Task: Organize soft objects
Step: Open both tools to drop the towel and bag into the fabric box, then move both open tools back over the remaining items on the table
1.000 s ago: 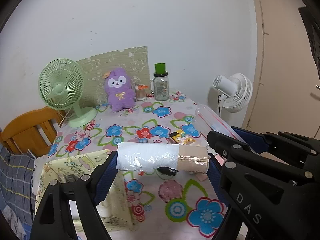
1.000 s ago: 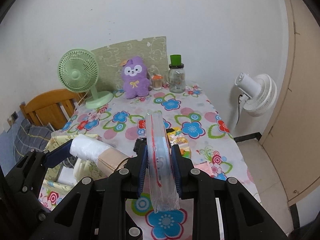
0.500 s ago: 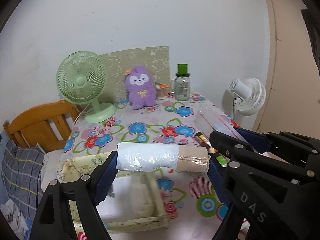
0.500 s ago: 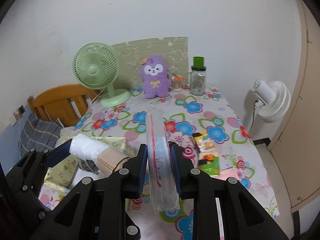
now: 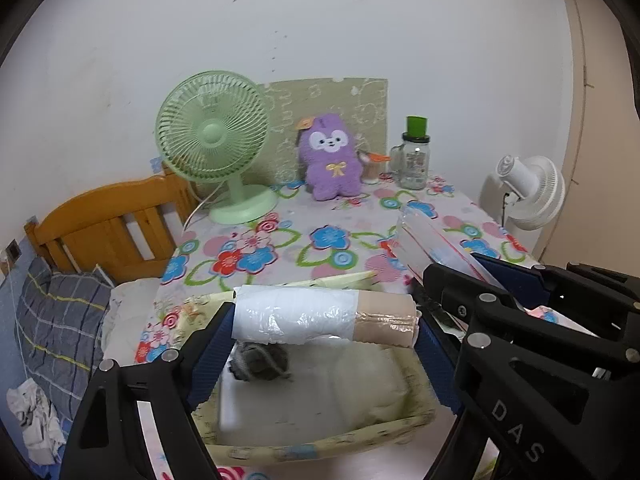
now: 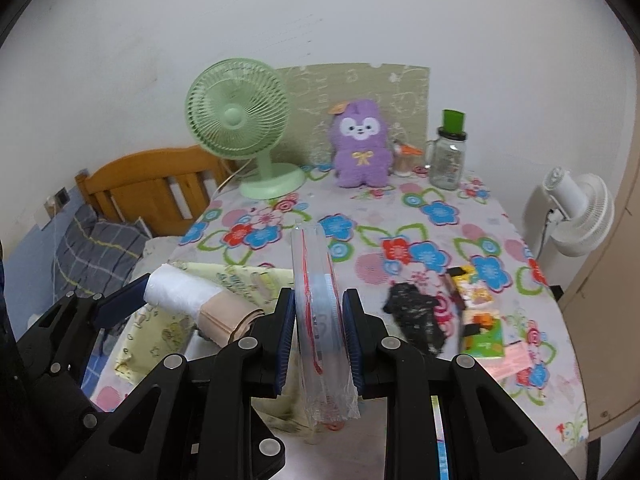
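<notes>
My left gripper (image 5: 324,322) is shut on a rolled bundle (image 5: 320,320), white plastic on the left part and beige on the right. It hangs over a pale yellow fabric storage box (image 5: 320,438) holding a white folded item and a dark grey wad (image 5: 260,362). The bundle also shows in the right wrist view (image 6: 200,306). My right gripper (image 6: 320,328) is shut on a clear zip bag (image 6: 320,320) with a red seal, held upright. The bag also shows in the left wrist view (image 5: 432,246).
A green desk fan (image 5: 216,140), a purple plush (image 5: 332,160) and a glass jar with a green lid (image 5: 414,156) stand at the back of the floral table (image 6: 440,216). A black crumpled item (image 6: 412,312) and snack packets (image 6: 476,304) lie right. A wooden bed frame (image 5: 112,224) stands left, a white fan (image 6: 576,212) right.
Both grippers have moved left and back with their loads. The rolled bundle now hangs over the fabric box, where before it was over the tablecloth.
</notes>
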A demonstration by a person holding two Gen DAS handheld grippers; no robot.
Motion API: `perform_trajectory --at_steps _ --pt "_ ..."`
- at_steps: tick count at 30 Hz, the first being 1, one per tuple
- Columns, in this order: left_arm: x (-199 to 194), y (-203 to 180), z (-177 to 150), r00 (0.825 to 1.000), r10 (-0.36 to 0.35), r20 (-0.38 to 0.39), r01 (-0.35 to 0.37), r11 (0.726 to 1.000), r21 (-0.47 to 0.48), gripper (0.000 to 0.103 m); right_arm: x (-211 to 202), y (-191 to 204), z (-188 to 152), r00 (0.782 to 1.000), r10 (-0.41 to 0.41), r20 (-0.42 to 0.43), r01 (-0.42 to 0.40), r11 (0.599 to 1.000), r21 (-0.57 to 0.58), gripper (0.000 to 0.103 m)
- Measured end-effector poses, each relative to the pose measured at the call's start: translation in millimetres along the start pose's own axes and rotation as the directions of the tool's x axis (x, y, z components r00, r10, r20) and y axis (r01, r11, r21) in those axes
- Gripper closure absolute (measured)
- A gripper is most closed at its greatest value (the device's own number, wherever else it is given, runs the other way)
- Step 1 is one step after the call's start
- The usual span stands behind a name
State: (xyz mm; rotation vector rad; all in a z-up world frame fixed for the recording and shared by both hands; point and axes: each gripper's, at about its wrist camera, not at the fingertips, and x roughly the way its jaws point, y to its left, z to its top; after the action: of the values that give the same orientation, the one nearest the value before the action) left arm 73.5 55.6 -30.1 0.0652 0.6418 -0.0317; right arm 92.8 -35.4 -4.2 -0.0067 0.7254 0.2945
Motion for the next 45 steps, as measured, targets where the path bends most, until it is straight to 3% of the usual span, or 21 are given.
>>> perform_trajectory --at_steps 10,19,22,24,26,29,45 --pt "18 34 -18 0.998 0.032 -0.052 -0.032 0.999 -0.003 0.01 33 32 -1 0.997 0.044 -0.055 -0.046 0.998 -0.035 0.076" --pt "34 53 -27 0.995 0.026 -0.101 -0.029 0.999 -0.035 0.003 60 45 -6 0.985 0.137 -0.104 -0.141 0.99 -0.024 0.076" --pt "34 54 -28 0.994 0.029 -0.104 -0.033 0.999 -0.036 0.0 64 46 -6 0.984 0.146 -0.105 -0.149 0.989 -0.024 0.072" --pt "34 55 -28 0.994 0.031 -0.1 -0.034 0.999 -0.033 0.0 67 47 -6 0.984 0.141 -0.112 -0.145 0.989 -0.032 0.065" --pt "35 55 -28 0.994 0.025 -0.102 -0.029 0.999 -0.035 0.0 68 47 -7 0.985 0.136 -0.109 -0.141 0.989 -0.035 0.036" --pt "33 55 -27 0.995 0.02 -0.098 -0.024 0.999 -0.041 0.0 64 46 -7 0.991 0.107 -0.083 -0.112 0.992 -0.051 0.022" --pt "20 16 -15 0.998 -0.013 -0.064 0.013 1.0 -0.009 0.0 33 9 -6 0.998 0.034 -0.044 -0.035 0.999 -0.036 0.015"
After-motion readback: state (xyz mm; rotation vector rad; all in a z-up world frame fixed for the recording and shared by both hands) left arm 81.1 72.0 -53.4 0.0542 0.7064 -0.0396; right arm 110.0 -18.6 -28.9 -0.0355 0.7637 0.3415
